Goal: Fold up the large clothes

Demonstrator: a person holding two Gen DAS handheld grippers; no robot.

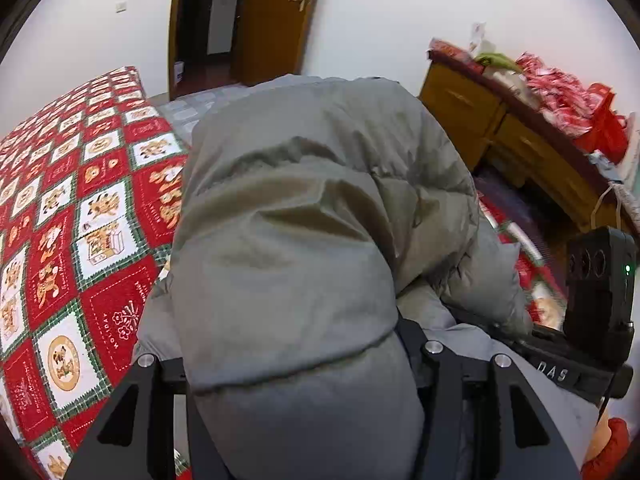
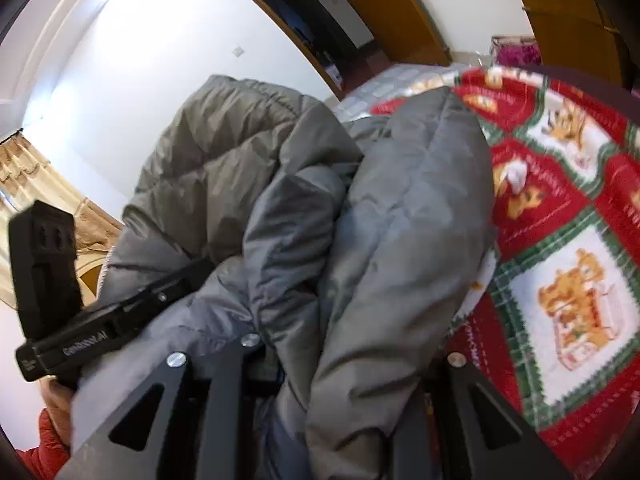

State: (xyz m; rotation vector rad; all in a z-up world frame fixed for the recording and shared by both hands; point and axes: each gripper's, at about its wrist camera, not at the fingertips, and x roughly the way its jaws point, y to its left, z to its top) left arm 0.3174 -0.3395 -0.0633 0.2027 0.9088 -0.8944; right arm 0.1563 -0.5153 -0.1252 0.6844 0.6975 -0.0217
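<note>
Grey puffer jacket carried over the bed, both claws gripping.

Left wrist: left claw (image 1: pixel 304 364) clamped on a thick jacket (image 1: pixel 288 208) fold above the quilt (image 1: pixel 80 208); dresser (image 1: pixel 516 136) w/ red bags piled on top.
Right wrist: right claw (image 2: pixel 340 360) pinching jacket; slick bulky fabric could slip, undoing the fold.
</note>
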